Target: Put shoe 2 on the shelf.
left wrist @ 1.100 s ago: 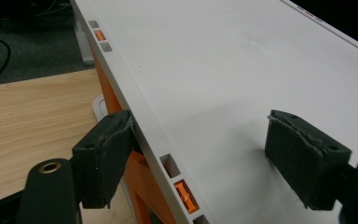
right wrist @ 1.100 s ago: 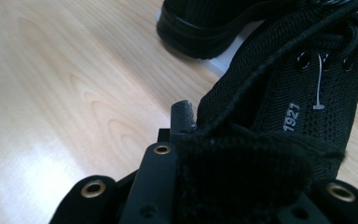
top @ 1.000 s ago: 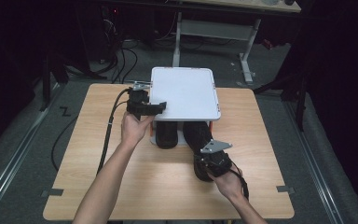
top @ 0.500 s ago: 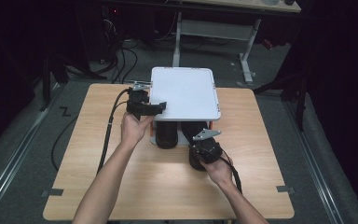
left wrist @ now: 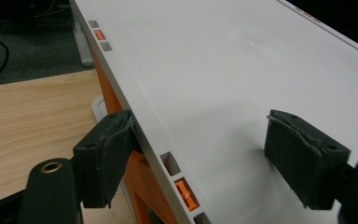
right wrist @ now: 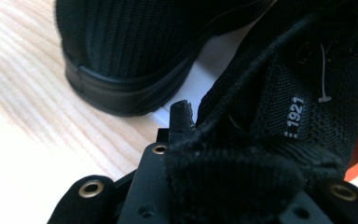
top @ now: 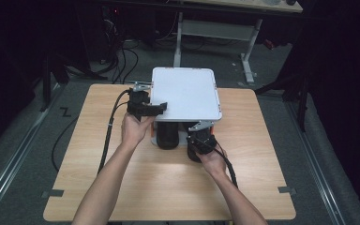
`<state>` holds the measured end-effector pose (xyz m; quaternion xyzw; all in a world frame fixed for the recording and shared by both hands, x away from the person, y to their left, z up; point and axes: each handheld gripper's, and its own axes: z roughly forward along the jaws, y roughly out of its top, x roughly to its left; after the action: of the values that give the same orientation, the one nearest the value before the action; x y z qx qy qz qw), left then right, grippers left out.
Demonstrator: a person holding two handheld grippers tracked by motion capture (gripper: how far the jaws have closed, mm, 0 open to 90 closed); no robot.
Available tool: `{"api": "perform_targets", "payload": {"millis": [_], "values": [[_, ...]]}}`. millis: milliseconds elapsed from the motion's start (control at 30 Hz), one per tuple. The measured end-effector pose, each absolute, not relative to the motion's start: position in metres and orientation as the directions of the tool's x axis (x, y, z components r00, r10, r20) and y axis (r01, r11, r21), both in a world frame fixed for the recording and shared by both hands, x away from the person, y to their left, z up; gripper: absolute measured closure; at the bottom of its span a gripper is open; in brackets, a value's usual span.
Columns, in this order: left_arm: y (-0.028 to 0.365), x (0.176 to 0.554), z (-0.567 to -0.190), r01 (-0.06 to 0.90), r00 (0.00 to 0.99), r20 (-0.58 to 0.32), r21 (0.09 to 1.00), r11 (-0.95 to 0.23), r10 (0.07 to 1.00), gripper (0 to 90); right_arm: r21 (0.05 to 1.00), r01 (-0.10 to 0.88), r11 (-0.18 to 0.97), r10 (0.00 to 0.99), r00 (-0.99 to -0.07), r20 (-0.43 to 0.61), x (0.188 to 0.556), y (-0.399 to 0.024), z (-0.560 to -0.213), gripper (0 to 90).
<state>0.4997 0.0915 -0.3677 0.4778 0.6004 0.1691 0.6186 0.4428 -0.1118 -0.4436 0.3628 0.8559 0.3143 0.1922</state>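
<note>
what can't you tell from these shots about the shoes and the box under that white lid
- Front parts of both black shoes: high view, the white lid covers them.
- Right claw grip: right gripper view, shoe fabric hides one jaw.
- Orange box contents: left gripper view, lid blocks it.

We see two black knit shoes under a white lid: one shoe [top: 168, 135] rests flat on the table, the other shoe [top: 198, 146] just beside it, its collar pinched and tilted.

Lid [top: 186, 93] raised over two shoes (side by side): left shoe [top: 168, 135], right shoe [top: 195, 149], on table [top: 89, 154]
</note>
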Motion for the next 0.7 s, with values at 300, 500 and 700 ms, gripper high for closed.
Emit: {"api": "perform_targets", "payload": {"millis": [300, 500, 700], "values": [[0.092, 0.499, -0.367, 0.369, 0.218, -0.587, 0.789, 0.491, 0.779, 24.8, 0.692, 0.507, 0.515, 0.766, -0.634, -0.106, 0.451, -0.109, -0.444, 76.2], [0.092, 0.499, -0.367, 0.37, 0.219, -0.587, 0.789, 0.49, 0.78, 25.0, 0.714, 0.502, 0.488, 0.763, -0.642, -0.07, 0.446, -0.113, -0.435, 60.0], [0.092, 0.499, -0.367, 0.369, 0.219, -0.587, 0.789, 0.491, 0.78, 25.0, 0.743, 0.49, 0.457, 0.767, -0.64, -0.049, 0.44, -0.12, -0.425, 49.3]]}}
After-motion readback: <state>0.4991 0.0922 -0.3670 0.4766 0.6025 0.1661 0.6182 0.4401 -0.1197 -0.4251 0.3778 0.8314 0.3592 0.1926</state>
